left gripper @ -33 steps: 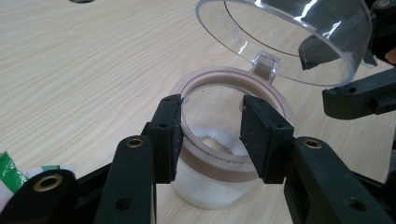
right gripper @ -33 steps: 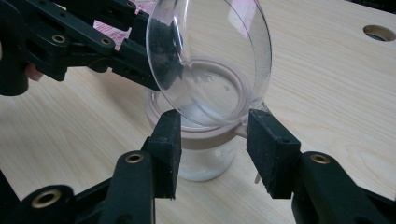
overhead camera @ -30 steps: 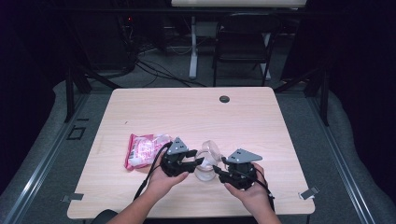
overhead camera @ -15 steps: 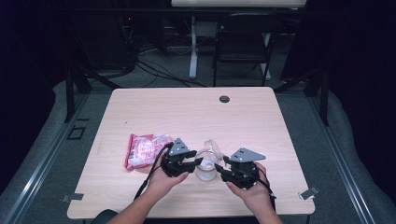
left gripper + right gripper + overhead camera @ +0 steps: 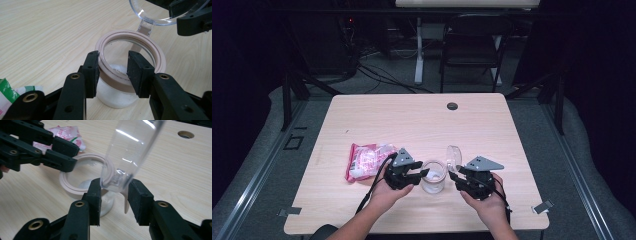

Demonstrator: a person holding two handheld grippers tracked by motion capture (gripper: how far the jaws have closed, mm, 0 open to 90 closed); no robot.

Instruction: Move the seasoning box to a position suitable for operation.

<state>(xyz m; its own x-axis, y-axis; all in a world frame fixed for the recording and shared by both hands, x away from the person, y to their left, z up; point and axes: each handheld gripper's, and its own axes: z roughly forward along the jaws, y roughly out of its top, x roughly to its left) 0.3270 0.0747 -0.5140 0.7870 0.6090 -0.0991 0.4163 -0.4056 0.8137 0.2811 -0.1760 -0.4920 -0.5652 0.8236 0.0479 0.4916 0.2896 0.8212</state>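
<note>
Clear glass jar (image 5: 433, 176) stands near the table's front edge; my left gripper (image 5: 113, 72) clamps its beige rim; my right gripper (image 5: 113, 195), jaws just closing, straddles the raised hinged lid (image 5: 130, 152), apparently touching; I'd brace the jar and swing the lid gently.

The table (image 5: 422, 120) is evenly lit from above while the room around it is left dark. Glare is seen on the clear lid (image 5: 132, 150). Near jaws are slightly blurred; shadows are soft.
</note>
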